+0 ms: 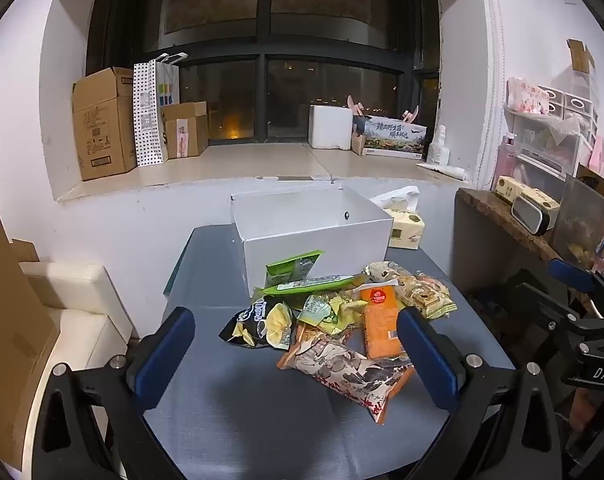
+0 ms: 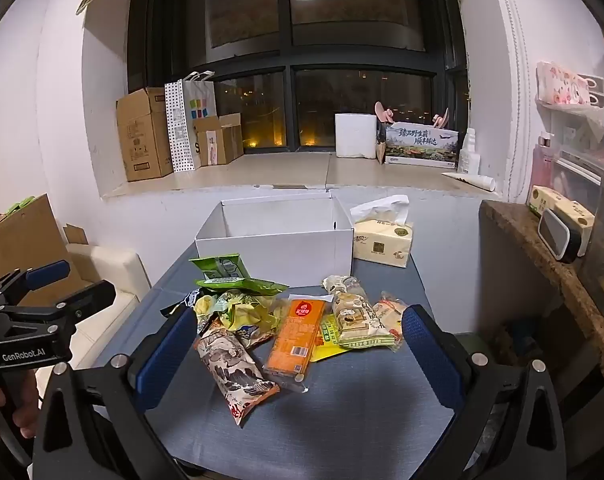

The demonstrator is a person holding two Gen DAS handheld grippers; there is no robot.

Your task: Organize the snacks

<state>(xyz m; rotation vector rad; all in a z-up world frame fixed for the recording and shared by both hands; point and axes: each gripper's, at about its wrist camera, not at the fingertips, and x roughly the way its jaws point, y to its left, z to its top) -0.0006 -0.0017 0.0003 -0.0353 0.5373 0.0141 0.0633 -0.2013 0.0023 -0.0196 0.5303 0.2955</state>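
Left wrist view: left gripper (image 1: 296,346) and right gripper (image 2: 298,354) both spread wide, holding nothing, above the near edge of the grey table (image 1: 230,408). Snack pile (image 2: 286,320) sits mid-table, before the empty white box (image 2: 278,236) at the far edge. Best grab the outer orange packet (image 2: 296,334) first, pinching across its narrow width.

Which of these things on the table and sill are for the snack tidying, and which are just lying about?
For the job: the heap of snack packets, including the orange packet and the green packets; the open white box behind them.

Just lying about: tissue pack, cardboard boxes, spotted paper bag, white foam box on the sill.
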